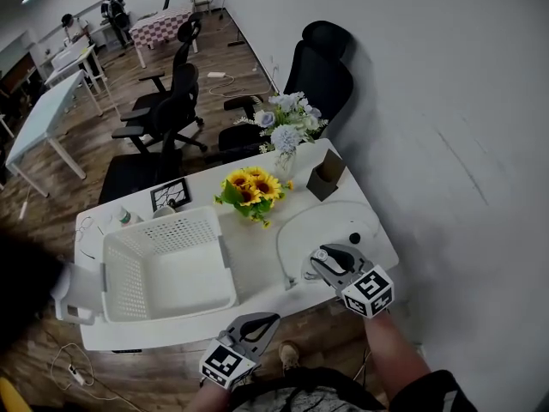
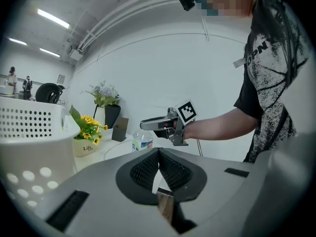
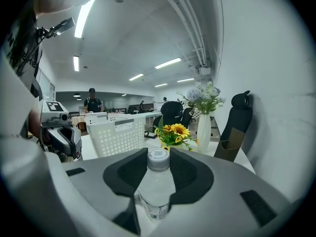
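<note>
Evidently the right tongs (image 1: 328, 257) clasp a bottle (image 3: 157, 186) on the surface (image 1: 257, 251), mid-grasp I'd judge; the left tongs (image 1: 262, 322) hang clenched, empty, near the basket (image 1: 159, 224).

A table (image 1: 257, 251) stands with a wall on its right. A basket (image 1: 163, 222) sits on the left part of the table. Behind the basket stands a small frame (image 1: 170, 195). To the right of the basket, in the middle of the table, sits a pot of sunflowers (image 1: 250, 190). Behind the sunflowers, at the far edge, stands a vase of flowers (image 1: 286, 137), and a box (image 1: 326, 176) stands just to its right. A cable (image 1: 296, 215) lies on the right part of the table. The right gripper (image 1: 320, 255) is over the near right part, with a bottle (image 3: 157, 181) between its jaws. The left gripper (image 1: 271, 318) is at the near edge, in front of the basket. Chairs (image 1: 322, 75) stand behind the table.
</note>
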`<control>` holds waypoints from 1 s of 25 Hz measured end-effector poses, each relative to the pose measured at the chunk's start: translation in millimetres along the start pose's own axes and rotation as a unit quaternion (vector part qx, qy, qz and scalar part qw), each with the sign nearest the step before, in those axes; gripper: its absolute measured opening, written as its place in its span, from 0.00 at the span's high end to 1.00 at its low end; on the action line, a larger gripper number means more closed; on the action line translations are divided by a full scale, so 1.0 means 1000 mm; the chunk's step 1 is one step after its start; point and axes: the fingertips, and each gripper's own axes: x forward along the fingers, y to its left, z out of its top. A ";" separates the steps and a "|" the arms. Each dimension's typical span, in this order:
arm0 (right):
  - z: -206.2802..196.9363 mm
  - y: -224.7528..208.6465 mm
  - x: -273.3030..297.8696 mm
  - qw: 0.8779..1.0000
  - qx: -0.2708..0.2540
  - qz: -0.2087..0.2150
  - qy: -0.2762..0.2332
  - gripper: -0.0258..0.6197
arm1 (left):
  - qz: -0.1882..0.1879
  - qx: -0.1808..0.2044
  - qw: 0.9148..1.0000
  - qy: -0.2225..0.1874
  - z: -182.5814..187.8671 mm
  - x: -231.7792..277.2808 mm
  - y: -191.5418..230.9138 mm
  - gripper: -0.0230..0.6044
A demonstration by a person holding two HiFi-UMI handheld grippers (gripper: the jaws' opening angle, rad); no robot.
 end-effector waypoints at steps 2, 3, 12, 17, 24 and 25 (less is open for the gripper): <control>-0.001 0.003 0.000 1.000 -0.007 0.002 -0.003 0.72 | 0.000 -0.004 1.000 0.001 -0.002 0.000 0.000 0.95; -0.002 0.003 -0.001 1.000 -0.010 0.001 -0.005 0.72 | -0.001 -0.001 1.000 0.002 -0.003 0.000 0.000 0.95; -0.004 0.004 -0.002 1.000 -0.019 -0.023 -0.006 0.72 | -0.007 0.012 1.000 0.009 -0.001 -0.003 -0.003 0.95; -0.005 0.003 -0.001 0.999 -0.029 -0.035 0.011 0.72 | -0.012 0.018 1.000 0.009 0.002 -0.005 -0.008 0.95; 0.001 0.004 -0.007 0.998 -0.027 -0.059 0.026 0.63 | -0.015 0.040 0.999 0.010 0.009 -0.016 -0.014 0.95; 0.005 0.004 -0.011 0.997 -0.030 -0.065 0.022 0.63 | -0.016 0.044 0.999 0.009 0.010 -0.018 -0.015 0.95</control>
